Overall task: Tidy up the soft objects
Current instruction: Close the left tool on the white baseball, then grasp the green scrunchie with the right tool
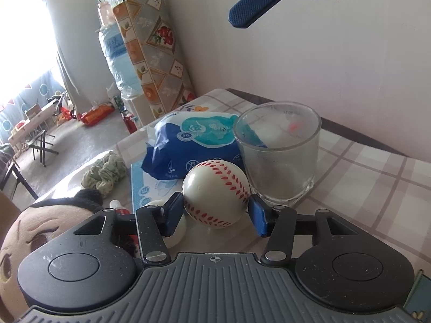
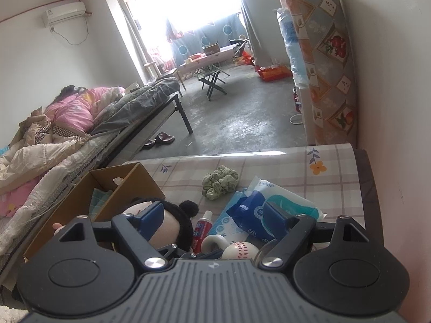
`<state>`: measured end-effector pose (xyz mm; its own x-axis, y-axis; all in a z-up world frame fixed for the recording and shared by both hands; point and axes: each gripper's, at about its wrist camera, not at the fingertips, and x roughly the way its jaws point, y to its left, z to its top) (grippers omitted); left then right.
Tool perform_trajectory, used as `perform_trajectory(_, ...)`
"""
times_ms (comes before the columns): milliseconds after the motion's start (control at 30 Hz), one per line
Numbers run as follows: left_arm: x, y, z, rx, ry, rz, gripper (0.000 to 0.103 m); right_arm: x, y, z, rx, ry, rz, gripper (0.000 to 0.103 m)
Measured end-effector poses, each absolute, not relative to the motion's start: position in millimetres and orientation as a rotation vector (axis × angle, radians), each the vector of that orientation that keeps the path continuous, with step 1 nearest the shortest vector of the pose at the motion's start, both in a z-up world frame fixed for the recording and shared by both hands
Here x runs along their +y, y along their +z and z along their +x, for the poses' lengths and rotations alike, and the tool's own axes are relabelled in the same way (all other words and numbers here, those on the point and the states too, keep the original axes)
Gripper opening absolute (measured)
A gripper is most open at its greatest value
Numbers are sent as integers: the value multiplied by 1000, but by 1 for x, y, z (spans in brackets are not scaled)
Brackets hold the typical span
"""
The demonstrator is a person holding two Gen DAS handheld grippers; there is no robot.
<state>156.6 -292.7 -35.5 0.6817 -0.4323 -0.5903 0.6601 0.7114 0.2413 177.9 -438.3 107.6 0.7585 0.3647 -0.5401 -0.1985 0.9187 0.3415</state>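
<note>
Doll point(image 1: 24, 242) half-hidden behind left tool point(image 1: 215, 208) gripping baseball point(image 1: 216, 192).

You're in a lived-in home bedroom. Far left, a bed point(image 2: 89, 123) heaped with quilts, slippers point(image 2: 161, 138) beside it, an air conditioner point(image 2: 64, 13) high on the wall. Folding stool point(image 2: 212, 79) by the bright window.
</note>
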Motion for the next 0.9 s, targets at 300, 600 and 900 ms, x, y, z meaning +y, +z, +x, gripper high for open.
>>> perform_trajectory(300,-244,-20,129,641,-661,321,52,-407,129,204,685,357,236,83)
perform_trajectory(600,-223,-28,121,658,-663,237,52,-353,88,311,879,383,161,77)
perform_trajectory(900,-210,-30,119,610,-658,173,53,-338,23,386,980,306,103,69)
